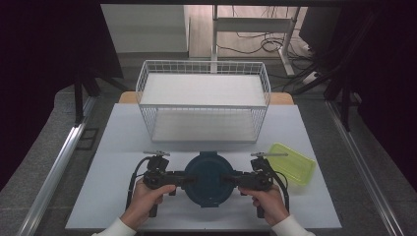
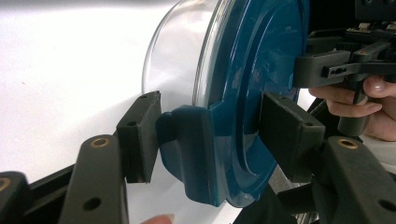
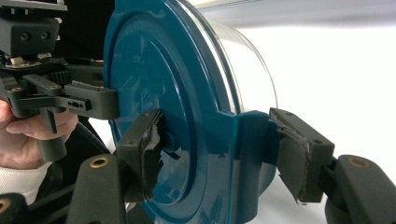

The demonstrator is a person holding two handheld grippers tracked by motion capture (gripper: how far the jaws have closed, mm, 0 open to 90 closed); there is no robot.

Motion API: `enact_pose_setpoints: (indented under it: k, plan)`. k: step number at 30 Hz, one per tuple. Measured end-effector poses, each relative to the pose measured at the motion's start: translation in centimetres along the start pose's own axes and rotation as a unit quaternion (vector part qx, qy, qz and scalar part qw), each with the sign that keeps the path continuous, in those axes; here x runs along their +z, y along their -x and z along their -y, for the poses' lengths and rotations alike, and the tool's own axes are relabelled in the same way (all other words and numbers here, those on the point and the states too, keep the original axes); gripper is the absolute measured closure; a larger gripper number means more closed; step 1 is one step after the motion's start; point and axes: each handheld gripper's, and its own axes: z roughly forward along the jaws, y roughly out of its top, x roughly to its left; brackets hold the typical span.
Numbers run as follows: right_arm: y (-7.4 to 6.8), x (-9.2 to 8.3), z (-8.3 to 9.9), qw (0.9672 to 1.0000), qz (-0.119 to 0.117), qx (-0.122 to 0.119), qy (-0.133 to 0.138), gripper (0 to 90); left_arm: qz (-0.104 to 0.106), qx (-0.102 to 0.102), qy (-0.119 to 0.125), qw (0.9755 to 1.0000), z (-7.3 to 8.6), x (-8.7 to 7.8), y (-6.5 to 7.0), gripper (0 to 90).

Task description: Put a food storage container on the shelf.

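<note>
Nearest to me are my two hands, which come in from the bottom edge of the high view, each one holding a claw. My left claw (image 1: 189, 179) and my right claw (image 1: 227, 179) point toward each other, and between them is a round container (image 1: 209, 178) with a dark blue lid (image 1: 209, 172). From above I see the lid as a blue disc, so the container stands upright on the white counter (image 1: 118, 147), near the front edge and about in the middle. In the left claw view, my left claw (image 2: 208, 135) is closed on one latch tab (image 2: 196, 149) of the lid: one pad (image 2: 140, 135) presses the tab from the outside and the other pad (image 2: 289, 135) lies against the flat top of the lid. The clear body (image 2: 180, 56) of the container is visible behind the lid. In the right claw view, my right claw (image 3: 219, 154) grips the opposite tab (image 3: 243, 158) in the same way, and its pads (image 3: 299, 158) look worn and torn. So both claws are gripping the lid at its two sides. A little farther, to the right of my right hand, a yellow-green lid (image 1: 291, 163) lies flat on the counter, apart from the container. Behind everything, at the far side of the counter, stands a white wire basket (image 1: 203, 101) with two levels.
</note>
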Motion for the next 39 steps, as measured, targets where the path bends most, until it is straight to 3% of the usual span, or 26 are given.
enact_pose_setpoints:
  k: [16,29,39]
  plan:
    - [-0.9,-1.0,-1.8,0.9996,-0.001,-0.020,0.019,37.1,-0.003,0.019,0.015,0.9997,-1.9,-1.2,1.1,40.6]
    - [-1.8,-1.4,-3.3,0.9993,0.000,-0.028,0.024,36.9,-0.006,0.018,0.022,0.9996,-3.1,-2.0,1.7,40.6]
    - [-2.7,-2.5,-5.5,0.9986,-0.004,-0.037,0.038,36.9,-0.007,0.032,0.036,0.9988,-5.3,-3.2,2.6,41.2]
